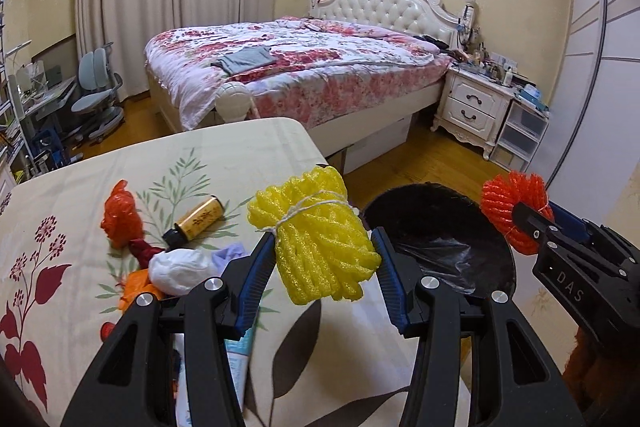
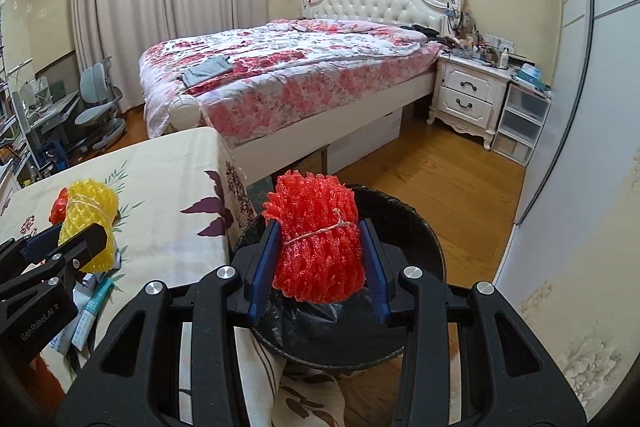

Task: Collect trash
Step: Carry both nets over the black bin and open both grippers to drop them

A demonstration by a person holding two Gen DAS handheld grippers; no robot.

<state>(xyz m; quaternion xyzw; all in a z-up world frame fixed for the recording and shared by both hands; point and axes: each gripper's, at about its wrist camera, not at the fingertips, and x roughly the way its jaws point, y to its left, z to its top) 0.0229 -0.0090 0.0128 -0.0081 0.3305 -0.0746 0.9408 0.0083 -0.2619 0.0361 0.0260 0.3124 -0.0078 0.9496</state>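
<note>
My left gripper (image 1: 324, 247) is shut on a yellow foam net bundle (image 1: 316, 235) tied with string, held above the table's right edge. My right gripper (image 2: 320, 247) is shut on a red foam net bundle (image 2: 316, 239), hanging over the mouth of a black trash bin (image 2: 420, 227) lined with a dark bag. In the left wrist view the bin (image 1: 440, 235) sits just right of the table, and the red bundle (image 1: 508, 207) shows in the other gripper. More trash lies on the table: a red bag (image 1: 120, 215), a gold-and-black tube (image 1: 196, 221), a white wad (image 1: 180, 269).
The table wears a cream floral cloth (image 1: 80, 227). Beyond it stand a bed (image 1: 288, 75) with a flowered quilt, a white nightstand (image 1: 472, 107), plastic drawers (image 1: 520, 135) and a desk chair (image 1: 98, 91). Wooden floor (image 2: 440, 179) lies open around the bin.
</note>
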